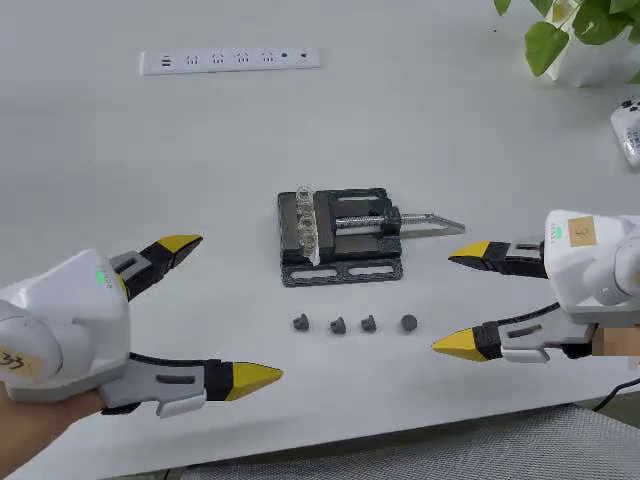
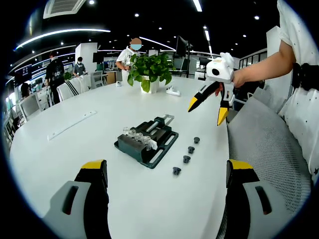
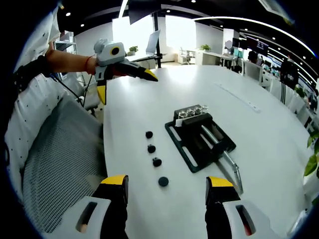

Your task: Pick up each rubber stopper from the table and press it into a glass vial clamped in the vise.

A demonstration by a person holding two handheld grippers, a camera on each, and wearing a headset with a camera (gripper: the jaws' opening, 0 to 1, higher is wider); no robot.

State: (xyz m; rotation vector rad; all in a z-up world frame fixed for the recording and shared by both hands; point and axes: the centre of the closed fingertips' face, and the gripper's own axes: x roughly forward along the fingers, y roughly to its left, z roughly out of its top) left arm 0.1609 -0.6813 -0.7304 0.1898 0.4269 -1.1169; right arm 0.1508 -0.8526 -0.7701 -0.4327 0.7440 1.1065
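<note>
A black vise (image 1: 340, 240) sits mid-table and clamps a row of clear glass vials (image 1: 307, 225) at its left end. Several dark rubber stoppers (image 1: 338, 325) lie in a line on the table just in front of it. My left gripper (image 1: 232, 308) hovers open at the lower left, well short of the stoppers. My right gripper (image 1: 447, 302) is open at the right, its yellow tips pointing toward the nearest stopper (image 1: 409, 322). In the left gripper view the vise (image 2: 147, 139) and stoppers (image 2: 186, 159) lie ahead. In the right gripper view the vise (image 3: 199, 137) and stoppers (image 3: 157, 162) lie between the jaws.
A white power strip (image 1: 230, 60) lies at the far side of the table. A potted plant (image 1: 580, 25) and a white device (image 1: 628, 130) sit at the far right. A grey mesh chair (image 1: 500, 450) stands by the near table edge. People stand in the background (image 2: 132, 55).
</note>
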